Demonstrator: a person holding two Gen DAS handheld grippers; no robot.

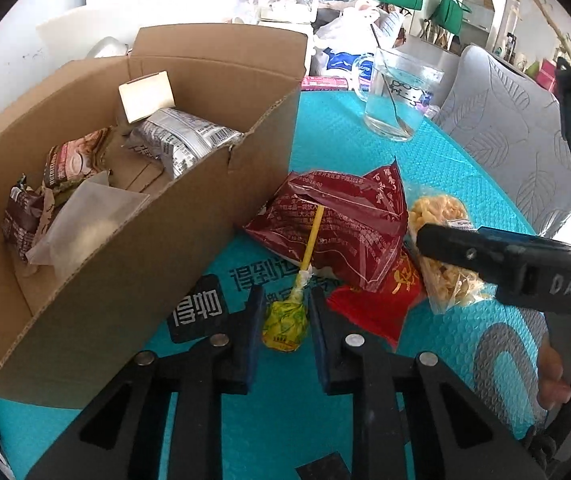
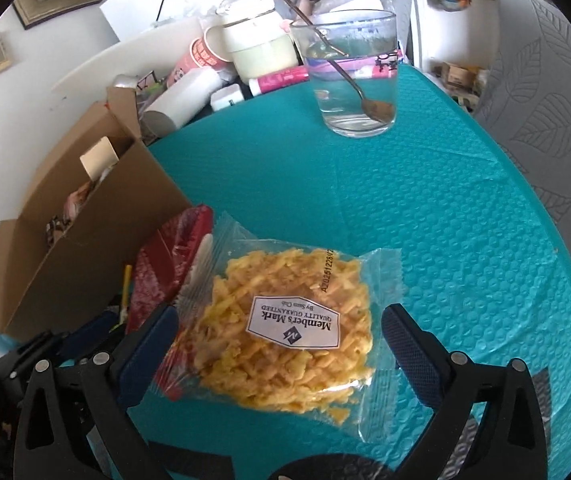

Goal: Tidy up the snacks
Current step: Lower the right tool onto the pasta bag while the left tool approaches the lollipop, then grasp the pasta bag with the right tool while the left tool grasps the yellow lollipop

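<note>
L gripper (image 1: pixel 285 320) clamped on the yellow lollipop (image 1: pixel 285 322): head pinched betw. both pads, stick running fwd over the dark red snack bag (image 1: pixel 337 224). Cardboard box (image 1: pixel 173 240) wall stands just left of the L finger, tight on that side; box already holds several packets. Red packet (image 1: pixel 369 308) just beyond the R finger.

R gripper (image 2: pixel 279 334) fingers wide apart, straddling the clear bag of yellow snacks (image 2: pixel 285 336); pads not pressing it that I can tell, bag flat on the teal mat (image 2: pixel 445 220). Mat ahead of the fingers open up to the glass w/ spoon (image 2: pixel 351 76). Mat edge curves off to the right, past the R finger.
</note>
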